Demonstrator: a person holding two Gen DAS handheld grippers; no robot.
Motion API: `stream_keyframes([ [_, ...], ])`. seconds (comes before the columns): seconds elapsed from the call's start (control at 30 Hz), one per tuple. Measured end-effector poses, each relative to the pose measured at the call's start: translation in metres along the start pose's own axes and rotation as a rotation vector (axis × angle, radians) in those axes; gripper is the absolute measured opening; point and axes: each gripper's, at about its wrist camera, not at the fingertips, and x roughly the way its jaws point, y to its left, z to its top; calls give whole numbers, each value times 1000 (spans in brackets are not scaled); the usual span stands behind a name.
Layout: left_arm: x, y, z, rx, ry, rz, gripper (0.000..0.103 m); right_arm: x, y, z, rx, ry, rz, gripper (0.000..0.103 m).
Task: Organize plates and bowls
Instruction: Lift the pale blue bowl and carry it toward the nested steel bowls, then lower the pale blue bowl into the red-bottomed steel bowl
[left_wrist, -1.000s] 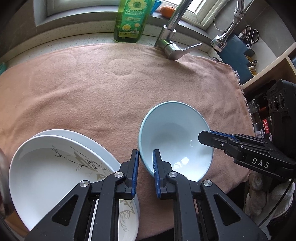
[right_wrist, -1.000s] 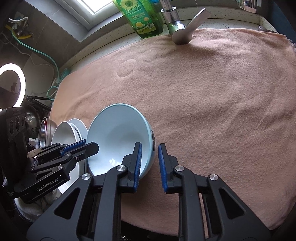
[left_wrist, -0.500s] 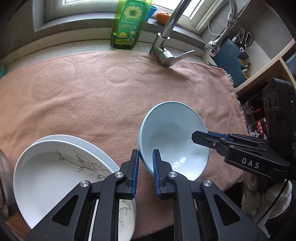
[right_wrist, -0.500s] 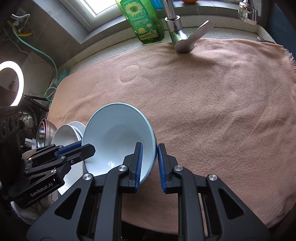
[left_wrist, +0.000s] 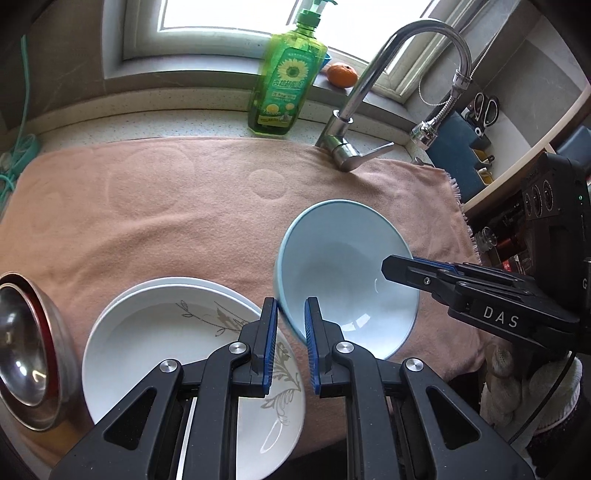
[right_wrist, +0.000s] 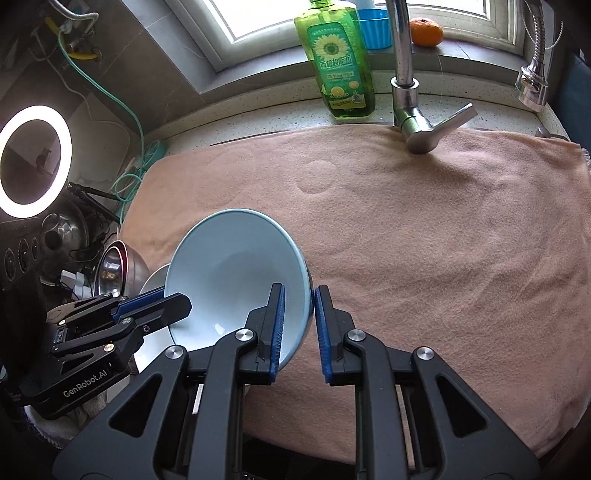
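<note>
A light blue bowl (left_wrist: 347, 273) is held tilted above the pink towel (left_wrist: 184, 206), its rim gripped on two sides. My left gripper (left_wrist: 290, 332) is shut on its left rim. My right gripper (right_wrist: 298, 321) is shut on its right rim; in the right wrist view the bowl (right_wrist: 236, 280) tips to the left. Stacked white plates with a leaf pattern (left_wrist: 177, 354) lie at the lower left, just beside the bowl. They show partly in the right wrist view (right_wrist: 155, 280), behind the left gripper.
A steel bowl with a red rim (left_wrist: 26, 347) sits left of the plates. A green soap bottle (left_wrist: 284, 81), a faucet (left_wrist: 354, 110) and an orange (left_wrist: 341, 75) stand at the back. A ring light (right_wrist: 33, 158) stands far left.
Both grippers have lifted the blue bowl higher and drawn back from the towel. The steel bowl has come into the left wrist view.
</note>
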Motion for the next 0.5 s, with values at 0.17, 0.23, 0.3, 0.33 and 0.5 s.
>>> stream_keyframes([
  [0.17,-20,20,-3,-28,-31,6,13,4,28,6,-37,-3,14,17],
  [0.23,-27,28,-5,-38,-42,12,13,6,39,8,-52,-2,21,17],
  [0.3,-34,37,-7,-50,-51,19,13,8,52,10,-69,-2,28,17],
  [0.33,-38,42,-9,-56,-57,23,13,9,58,11,-78,-2,32,17],
  [0.5,-56,67,-13,-96,-79,42,13,16,90,17,-120,-2,57,17],
])
